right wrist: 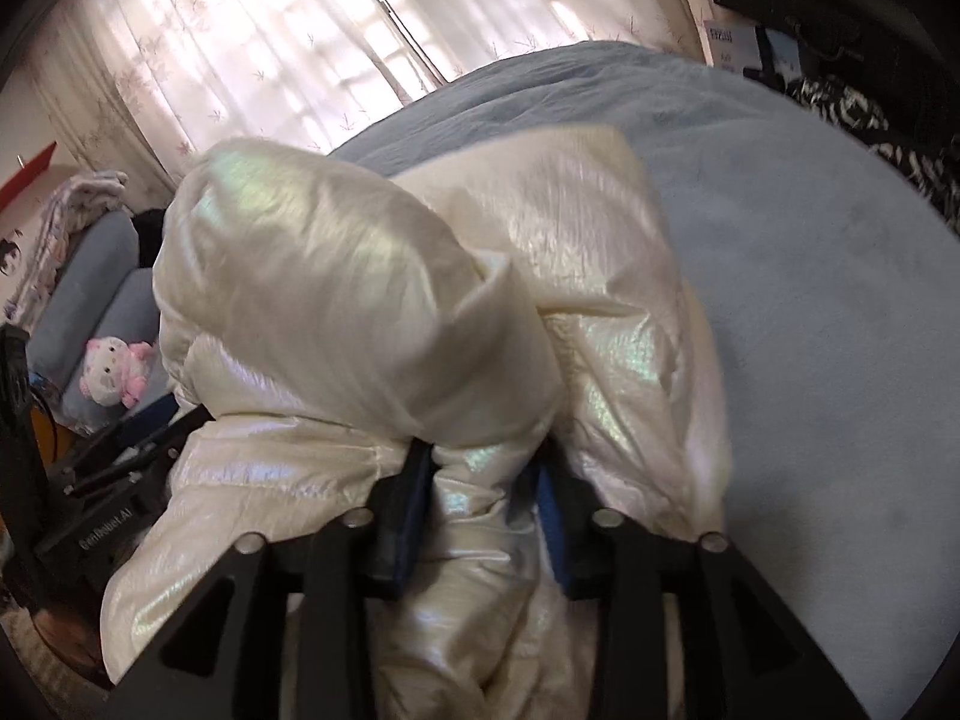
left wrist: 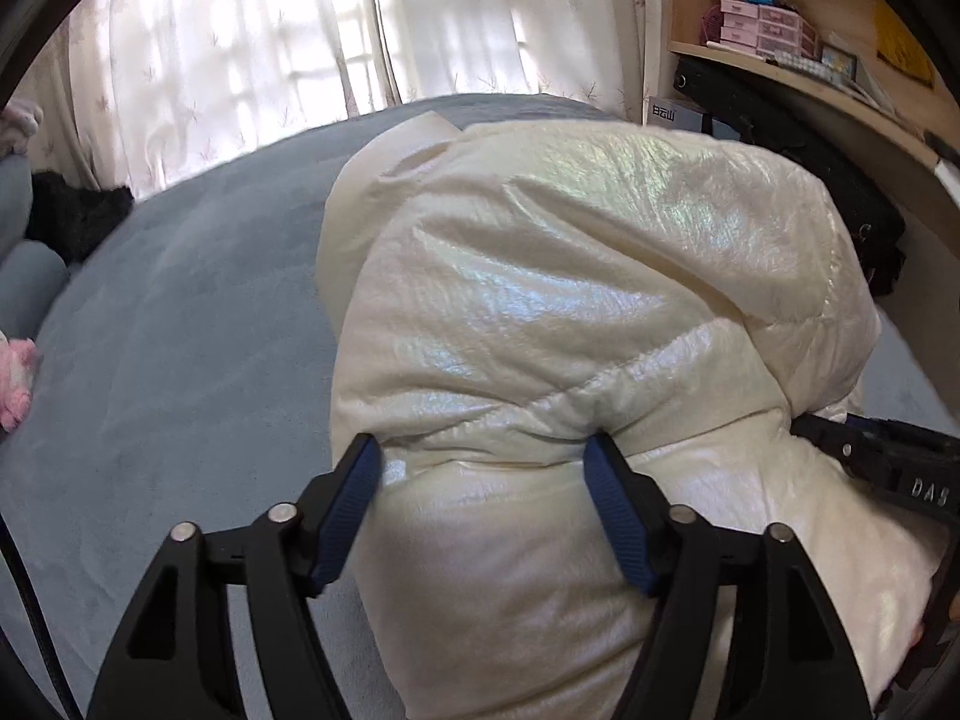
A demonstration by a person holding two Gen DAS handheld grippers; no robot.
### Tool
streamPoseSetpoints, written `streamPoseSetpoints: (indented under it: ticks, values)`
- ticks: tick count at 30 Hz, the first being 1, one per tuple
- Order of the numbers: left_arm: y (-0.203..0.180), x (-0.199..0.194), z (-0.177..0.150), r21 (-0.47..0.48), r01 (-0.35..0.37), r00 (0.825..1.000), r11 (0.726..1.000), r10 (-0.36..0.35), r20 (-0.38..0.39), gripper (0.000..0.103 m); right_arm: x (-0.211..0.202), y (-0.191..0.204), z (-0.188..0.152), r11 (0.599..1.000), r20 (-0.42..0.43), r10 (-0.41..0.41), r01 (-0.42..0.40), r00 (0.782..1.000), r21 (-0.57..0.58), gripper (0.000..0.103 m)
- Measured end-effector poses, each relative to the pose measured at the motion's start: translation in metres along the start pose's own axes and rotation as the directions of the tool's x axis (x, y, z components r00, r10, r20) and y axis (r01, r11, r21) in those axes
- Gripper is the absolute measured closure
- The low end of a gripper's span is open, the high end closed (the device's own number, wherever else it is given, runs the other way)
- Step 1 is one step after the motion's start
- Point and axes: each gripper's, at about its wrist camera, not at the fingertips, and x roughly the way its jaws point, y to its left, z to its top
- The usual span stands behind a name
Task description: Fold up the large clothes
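A shiny cream puffer jacket lies bunched on a blue-grey bed. My left gripper is wide, its blue pads pressed against a thick fold of the jacket on both sides. My right gripper is shut on a narrower fold of the jacket, whose upper part bulges over the fingertips and hides them. The right gripper's body shows at the right edge of the left wrist view; the left gripper's body shows at the left of the right wrist view.
Curtains hang behind the bed. Shelves with boxes and dark bags stand at the right. Pillows and a pink-white plush toy lie at the left. Bare bed shows right of the jacket.
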Motion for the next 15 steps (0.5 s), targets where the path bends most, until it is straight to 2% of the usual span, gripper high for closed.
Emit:
streamPoseSetpoints:
  ticks: [4,9,12,15]
  values:
    - [0.007,-0.004,0.016,-0.035,0.073,0.996,0.997,-0.075,-0.042,0.032,-0.024,0.009,0.009,0.996,0.011,-0.043,0.044,0.999,-0.073,0.051]
    - [0.016,-0.019,0.046,-0.079,0.134,0.991,0.988,-0.133,0.016,0.032,-0.057,0.025,0.038,0.993,0.092,0.002,0.009,0.996,-0.115,0.039]
    - [0.015,-0.018,0.066,-0.088,0.146,0.989,0.985,-0.145,0.023,0.032,-0.049,0.035,0.065,0.987,0.101,-0.011,0.027,0.995,-0.161,0.033]
    - [0.012,-0.005,0.079,-0.081,0.145,0.989,0.986,-0.146,0.002,0.032,-0.02,0.034,0.083,0.984,0.033,0.026,-0.02,0.999,-0.176,0.033]
